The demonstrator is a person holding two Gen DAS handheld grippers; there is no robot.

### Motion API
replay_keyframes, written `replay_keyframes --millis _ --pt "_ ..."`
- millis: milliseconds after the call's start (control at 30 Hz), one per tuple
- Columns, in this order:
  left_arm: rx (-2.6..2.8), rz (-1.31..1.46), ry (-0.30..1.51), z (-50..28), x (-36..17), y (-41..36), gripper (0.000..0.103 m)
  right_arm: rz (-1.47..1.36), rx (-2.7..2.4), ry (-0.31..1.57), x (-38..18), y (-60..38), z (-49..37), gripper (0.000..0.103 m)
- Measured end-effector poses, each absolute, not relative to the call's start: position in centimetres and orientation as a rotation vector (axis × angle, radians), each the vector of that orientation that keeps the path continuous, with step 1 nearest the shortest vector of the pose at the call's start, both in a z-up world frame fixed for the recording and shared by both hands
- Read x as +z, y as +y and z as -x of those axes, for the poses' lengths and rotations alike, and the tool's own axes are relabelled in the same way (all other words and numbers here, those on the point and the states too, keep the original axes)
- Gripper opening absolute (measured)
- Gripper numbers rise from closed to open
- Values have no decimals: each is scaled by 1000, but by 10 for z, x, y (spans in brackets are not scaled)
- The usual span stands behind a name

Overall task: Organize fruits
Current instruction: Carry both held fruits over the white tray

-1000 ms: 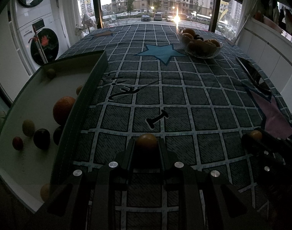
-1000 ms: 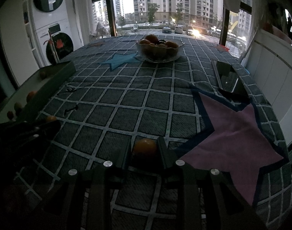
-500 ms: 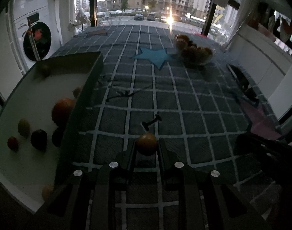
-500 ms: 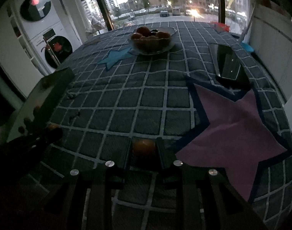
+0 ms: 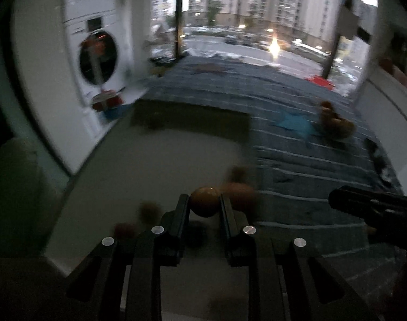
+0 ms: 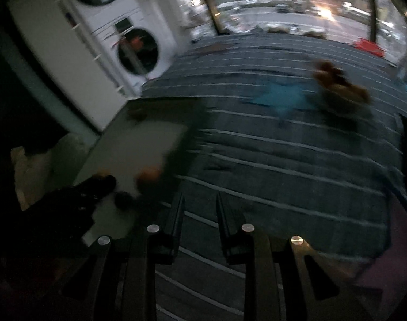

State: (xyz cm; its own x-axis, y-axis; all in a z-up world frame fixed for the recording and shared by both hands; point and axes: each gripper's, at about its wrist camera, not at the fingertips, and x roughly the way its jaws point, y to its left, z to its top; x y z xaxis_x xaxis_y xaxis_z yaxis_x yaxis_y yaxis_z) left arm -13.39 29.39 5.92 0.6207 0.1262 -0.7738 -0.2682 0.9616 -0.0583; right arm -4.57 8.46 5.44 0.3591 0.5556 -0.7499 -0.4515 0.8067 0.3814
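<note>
Stacked washing machines (image 5: pixel 96 53), checked cloth (image 5: pixel 297 160) with blue star (image 5: pixel 294 124), windows onto tower blocks (image 5: pixel 257 0)

Left gripper (image 5: pixel 204 200): my two fingers pitch steeply downward, closed to their narrowest, with a small orange fruit (image 5: pixel 205 205) pinched between the tips. Right gripper (image 6: pixel 199 203): same downward pitch, fingers drawn nearly together, and nothing shows in the narrow gap. It sits off to the right of my left fingers. Both views are blurred.

Right gripper (image 6: pixel 199 208), seemingly empty-jawed
</note>
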Motion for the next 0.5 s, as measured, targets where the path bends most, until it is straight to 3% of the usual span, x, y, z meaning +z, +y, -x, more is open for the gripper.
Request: replay_keyframes --millis 267,300,333,367,400,433,500 --pt "320 203 954 131 35 332 23 -36 747 1101 46 174 32 27" --pt "317 211 947 132 33 334 36 -11 746 1113 45 180 31 27" --pt "321 213 946 132 33 336 67 5 743 1115 44 184 30 32" --pt "336 214 938 133 33 337 81 28 737 1106 46 187 32 38" --pt "358 217 911 137 34 338 91 43 734 1105 48 188 34 56" --pt "356 222 897 139 36 340 91 60 730 1099 49 189 36 69" --pt "334 232 897 141 37 342 91 74 727 1083 52 192 38 74"
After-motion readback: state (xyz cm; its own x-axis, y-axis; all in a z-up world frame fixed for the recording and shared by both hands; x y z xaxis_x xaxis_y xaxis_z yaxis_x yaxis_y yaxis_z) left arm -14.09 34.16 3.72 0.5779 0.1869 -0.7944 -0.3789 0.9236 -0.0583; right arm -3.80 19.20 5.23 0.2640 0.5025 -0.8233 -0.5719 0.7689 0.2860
